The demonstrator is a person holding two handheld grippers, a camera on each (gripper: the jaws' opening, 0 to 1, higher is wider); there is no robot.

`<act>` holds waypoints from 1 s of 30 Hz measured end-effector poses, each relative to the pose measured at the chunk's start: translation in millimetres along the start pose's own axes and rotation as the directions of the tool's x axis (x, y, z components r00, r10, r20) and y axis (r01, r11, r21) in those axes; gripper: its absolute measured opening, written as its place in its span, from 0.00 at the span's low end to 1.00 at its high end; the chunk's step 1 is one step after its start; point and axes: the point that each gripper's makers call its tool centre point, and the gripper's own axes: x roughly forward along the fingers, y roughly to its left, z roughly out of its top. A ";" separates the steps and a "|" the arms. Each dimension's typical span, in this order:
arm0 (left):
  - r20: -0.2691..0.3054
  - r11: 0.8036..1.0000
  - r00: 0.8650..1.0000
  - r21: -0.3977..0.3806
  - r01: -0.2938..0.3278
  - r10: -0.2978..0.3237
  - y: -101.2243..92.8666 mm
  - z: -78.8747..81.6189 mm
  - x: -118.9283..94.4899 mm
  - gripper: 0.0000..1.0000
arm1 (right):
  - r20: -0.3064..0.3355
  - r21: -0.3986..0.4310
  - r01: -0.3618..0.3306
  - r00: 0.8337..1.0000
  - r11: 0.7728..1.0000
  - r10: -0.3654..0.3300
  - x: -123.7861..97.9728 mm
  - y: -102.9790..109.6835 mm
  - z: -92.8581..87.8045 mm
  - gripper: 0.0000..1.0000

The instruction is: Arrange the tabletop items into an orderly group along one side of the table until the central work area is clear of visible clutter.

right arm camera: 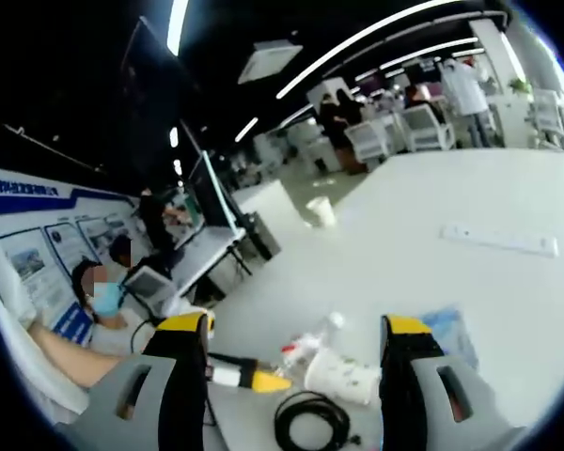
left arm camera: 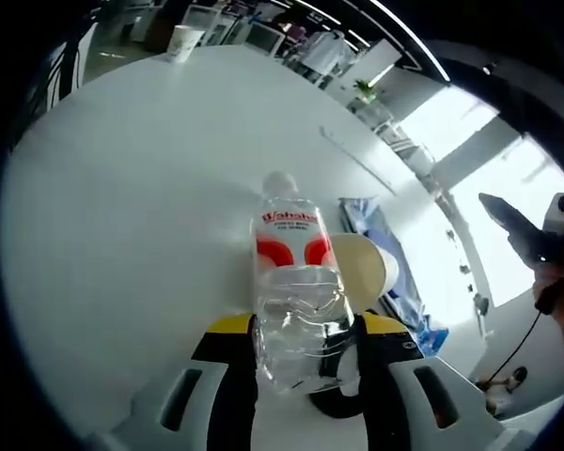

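Observation:
A clear water bottle with a red and white label stands between the yellow-tipped jaws of my left gripper, which is shut on its lower body. Right behind it a white paper cup lies on its side, next to a blue packet. In the right gripper view the same bottle, cup and packet lie on the table below my right gripper, which hangs open in the air with nothing in it. The left gripper comes in from the left there.
A black coiled cable lies by the cup. Farther out on the white table are a long white power strip and an upright paper cup. A person's arm rests at the table's left edge. Chairs and people stand beyond.

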 end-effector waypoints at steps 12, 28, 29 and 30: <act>0.000 1.000 1.000 0.001 0.002 -0.002 0.2 0.2 0.7 0.37 | -0.028 -0.004 -0.029 0.999 1.000 0.029 17.3 2.5 -0.4 0.72; 0.007 1.000 1.000 -0.017 0.014 -0.014 0.4 0.4 1.2 0.37 | -0.104 0.012 -0.078 0.991 0.997 0.079 53.4 7.8 -3.1 0.70; 0.008 1.000 1.000 -0.021 0.015 -0.015 0.5 0.5 1.4 0.37 | -0.111 0.020 -0.077 0.991 0.997 0.079 56.7 6.9 -3.7 0.70; 0.009 1.000 1.000 -0.024 0.016 -0.016 0.4 0.6 1.4 0.37 | -0.116 0.024 -0.080 0.990 0.996 0.083 58.9 7.2 -4.4 0.70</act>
